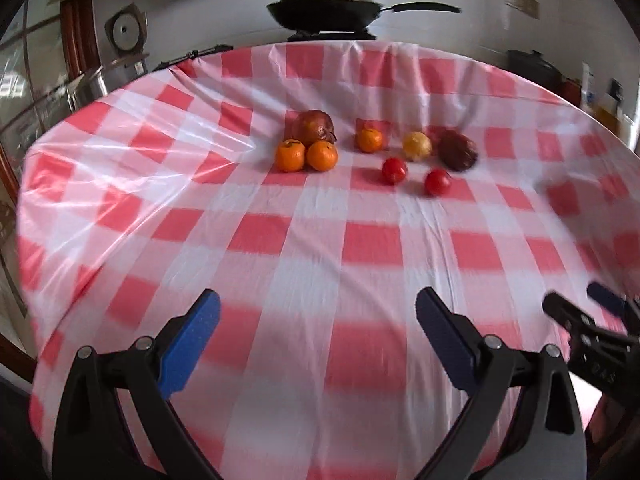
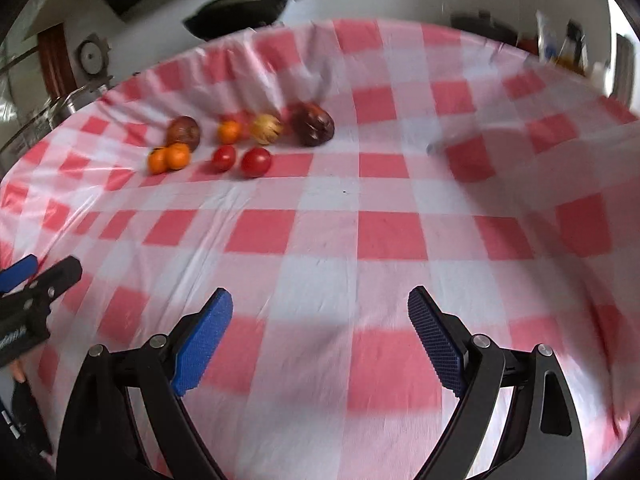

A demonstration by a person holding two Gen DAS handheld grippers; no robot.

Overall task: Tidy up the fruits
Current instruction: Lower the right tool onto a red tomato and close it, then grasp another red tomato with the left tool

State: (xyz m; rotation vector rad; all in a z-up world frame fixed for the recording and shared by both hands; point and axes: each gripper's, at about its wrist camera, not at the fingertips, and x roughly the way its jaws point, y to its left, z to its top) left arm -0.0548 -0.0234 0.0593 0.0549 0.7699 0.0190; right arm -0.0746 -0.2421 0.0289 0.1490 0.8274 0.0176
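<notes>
Fruits were the whole job here, and neither gripper had touched one; the left gripper (image 1: pixel 318 312) had its blue pads spread wide with nothing but cloth showing between them; same story for the right gripper (image 2: pixel 320 312), splayed and empty, just beside the left one over the near part of the checked tablecloth (image 1: pixel 360 240).

All the fruit sat in a loose bunch toward the far side; two oranges (image 1: pixel 306 155) touching each other in front of a brownish-red fruit (image 1: pixel 314 126); a third orange (image 1: pixel 369 140) a bit apart; then a yellowish fruit (image 1: pixel 417 146), a dark maroon fruit (image 1: pixel 458 150), and two tomatoes (image 1: pixel 416 176) nearest the grippers.

If I had to call it, the step was the reach in; I'd go for a loner like a tomato first, straddle it squarely and close gently, since round stuff rolls on slick plastic cloth; the touching oranges leave no room for a pad between them.

Hard to read: both views were smeared, so the two dark fruits couldn't be named; no bowl or tray was in sight, so where things should go was unclear; the pan (image 1: pixel 332 10) behind the table was cut off partly.
</notes>
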